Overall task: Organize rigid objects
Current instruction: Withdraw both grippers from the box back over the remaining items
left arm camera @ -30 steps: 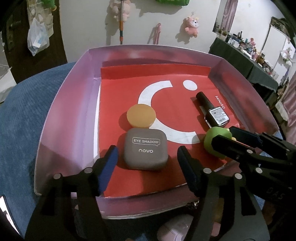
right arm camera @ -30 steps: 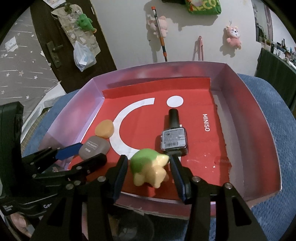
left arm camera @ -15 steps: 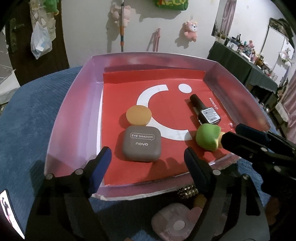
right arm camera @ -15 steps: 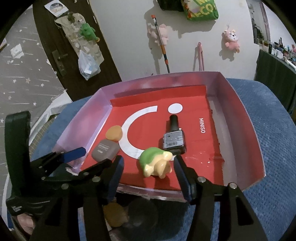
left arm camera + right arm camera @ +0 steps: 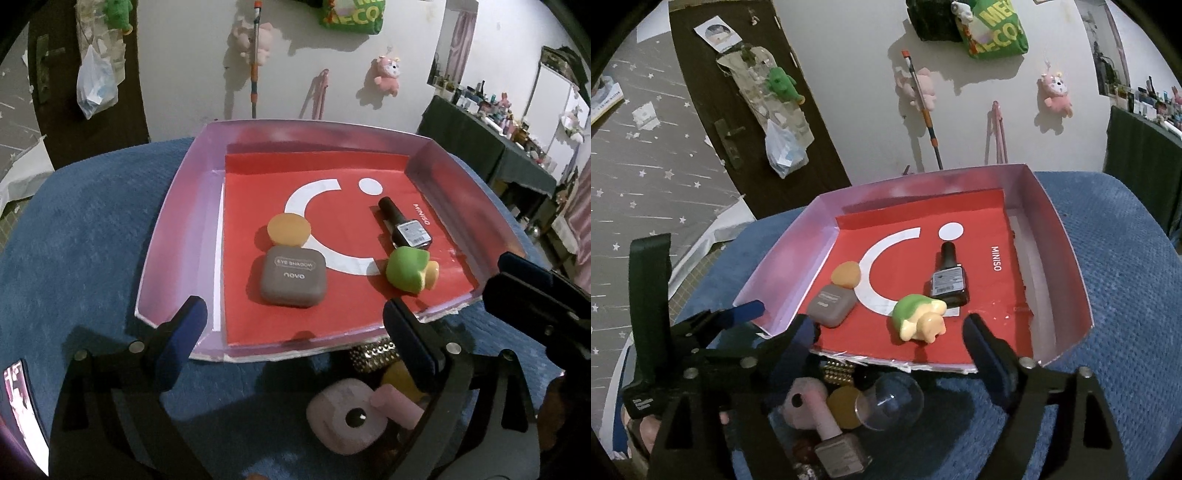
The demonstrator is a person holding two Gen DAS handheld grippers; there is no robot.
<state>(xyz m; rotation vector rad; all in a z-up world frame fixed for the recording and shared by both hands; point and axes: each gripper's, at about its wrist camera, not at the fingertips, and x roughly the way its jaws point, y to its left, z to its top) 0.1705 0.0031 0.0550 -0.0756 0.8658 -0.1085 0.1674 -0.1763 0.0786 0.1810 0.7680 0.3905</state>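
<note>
A pink-walled tray (image 5: 177, 229) (image 5: 1067, 266) with a red liner rests on blue cloth. On the liner lie a grey eye shadow case (image 5: 293, 277) (image 5: 831, 302), an orange round puff (image 5: 289, 229) (image 5: 846, 274), a black nail polish bottle (image 5: 404, 227) (image 5: 949, 280) and a green and yellow turtle toy (image 5: 408, 269) (image 5: 916, 317). My left gripper (image 5: 293, 328) hovers at the tray's near edge, jaws opening, the case lying free beyond them. My right gripper (image 5: 889, 328) is over the near edge too, jaws opening, its pads clear of the turtle.
On the blue cloth (image 5: 74, 240) in front of the tray lie loose items: a pink round object (image 5: 343, 417), a gold beaded piece (image 5: 373, 354), a clear cup (image 5: 890, 402) and a pink-capped bottle (image 5: 838, 446). A wall hung with plush toys stands behind.
Both grippers have drawn back and up from the tray while their jaws widened. The right one let go of the turtle toy, which stays on the liner.
</note>
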